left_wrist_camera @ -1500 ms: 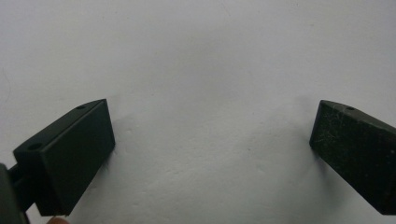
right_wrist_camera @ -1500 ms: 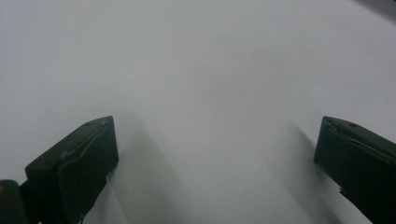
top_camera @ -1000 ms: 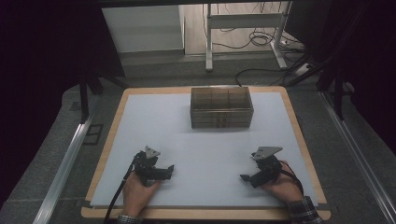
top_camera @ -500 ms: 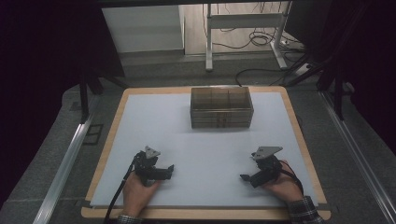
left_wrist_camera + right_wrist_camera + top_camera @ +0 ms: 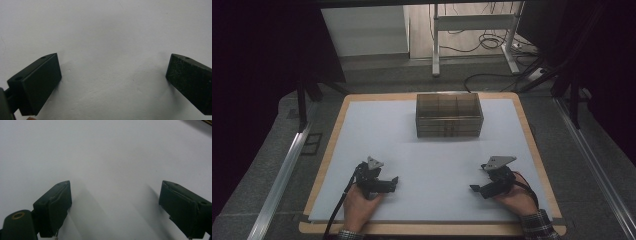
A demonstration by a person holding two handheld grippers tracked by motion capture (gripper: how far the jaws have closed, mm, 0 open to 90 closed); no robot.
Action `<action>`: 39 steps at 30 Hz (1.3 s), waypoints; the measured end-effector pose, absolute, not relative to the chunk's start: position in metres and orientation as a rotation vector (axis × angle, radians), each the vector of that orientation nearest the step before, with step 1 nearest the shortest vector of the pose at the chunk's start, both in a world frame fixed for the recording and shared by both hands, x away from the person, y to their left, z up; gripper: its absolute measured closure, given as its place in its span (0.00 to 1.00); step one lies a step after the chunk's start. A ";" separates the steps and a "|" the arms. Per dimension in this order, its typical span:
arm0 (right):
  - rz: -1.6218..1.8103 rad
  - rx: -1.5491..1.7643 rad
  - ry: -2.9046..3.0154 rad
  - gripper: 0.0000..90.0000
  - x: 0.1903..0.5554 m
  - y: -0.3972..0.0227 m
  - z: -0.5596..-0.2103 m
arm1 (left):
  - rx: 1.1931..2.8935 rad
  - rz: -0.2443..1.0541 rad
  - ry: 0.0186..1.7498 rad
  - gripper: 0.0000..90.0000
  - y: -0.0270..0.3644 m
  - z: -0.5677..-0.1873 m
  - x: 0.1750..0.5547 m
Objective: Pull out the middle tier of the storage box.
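White mat (image 5: 432, 145) covers the board, and we rest both grippers on its near half with nothing between the jaws of either. Our left gripper (image 5: 393, 184) stands wide, its two black pads spread far apart over bare mat in the left gripper view. Our right gripper (image 5: 474, 188) is also open, though its jaws have just been closing a little, and the right gripper view shows only mat between them.

Nearest to us is the box (image 5: 449, 116), a clear one with dividers inside, sitting at the far middle of the mat, well apart from both hands. We cannot tell whether anything lies in its compartments.

Our guess is that the reach to the box comes next, and that is where trouble could start. Clear walls are hard to read from above, so we could misjudge the rim and knock it with a jaw, sliding the box across the smooth mat. If the right jaws are narrower than the left when we arrive, they may not span a wall and would push it instead. Cables (image 5: 337, 210) trail from each gripper toward the near edge; a long reach could snag one on the board's corner and tug the hand off line.
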State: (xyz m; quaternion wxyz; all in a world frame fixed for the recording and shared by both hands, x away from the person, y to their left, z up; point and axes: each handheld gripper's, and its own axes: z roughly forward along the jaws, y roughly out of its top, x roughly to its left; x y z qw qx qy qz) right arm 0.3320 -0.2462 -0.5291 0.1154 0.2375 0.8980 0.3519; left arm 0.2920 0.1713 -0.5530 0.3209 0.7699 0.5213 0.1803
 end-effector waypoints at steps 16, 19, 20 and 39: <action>1.042 0.692 2.619 0.23 0.334 -0.245 -0.514 | 2.023 0.474 1.370 0.00 0.171 -0.553 0.292; 1.040 0.685 2.611 0.23 0.334 -0.243 -0.510 | 2.023 0.474 1.370 0.00 0.171 -0.553 0.292; 1.038 0.684 2.608 0.23 0.335 -0.243 -0.509 | 2.023 0.473 1.369 0.00 0.171 -0.553 0.292; 0.943 0.641 2.558 0.30 0.341 -0.230 -0.505 | 2.023 0.473 1.370 0.00 0.171 -0.553 0.292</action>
